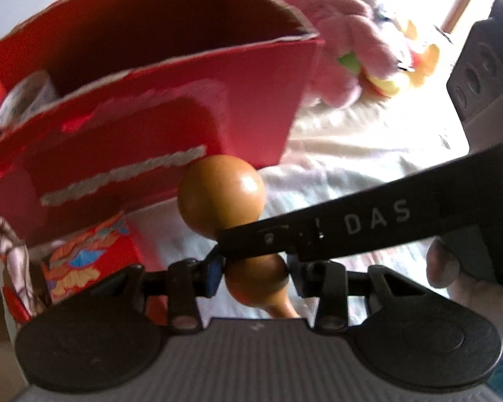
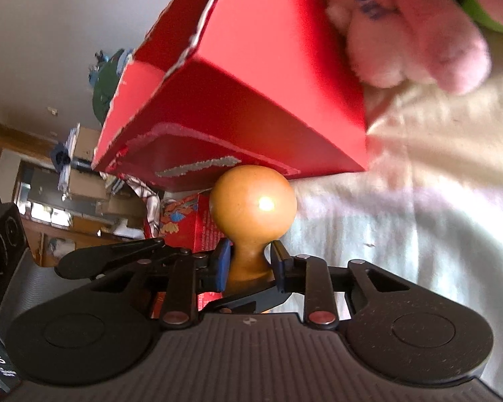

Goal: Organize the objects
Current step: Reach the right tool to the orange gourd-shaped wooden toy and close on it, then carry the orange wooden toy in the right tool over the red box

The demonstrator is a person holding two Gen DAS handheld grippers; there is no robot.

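In the left wrist view the gourd [image 1: 221, 191] sits at centre, between the left tongs [image 1: 253, 273], with the open box [image 1: 184, 77] behind it at upper left. A plush toy [image 1: 345, 40] lies at the box's right (upper right of the frame), on the bedsheet [image 1: 369, 154]. A small printed carton [image 1: 84, 261] stands at lower left, below the box.

White "DAS" on the right gripper [image 1: 251, 234] arm ("IAS" elsewhere)
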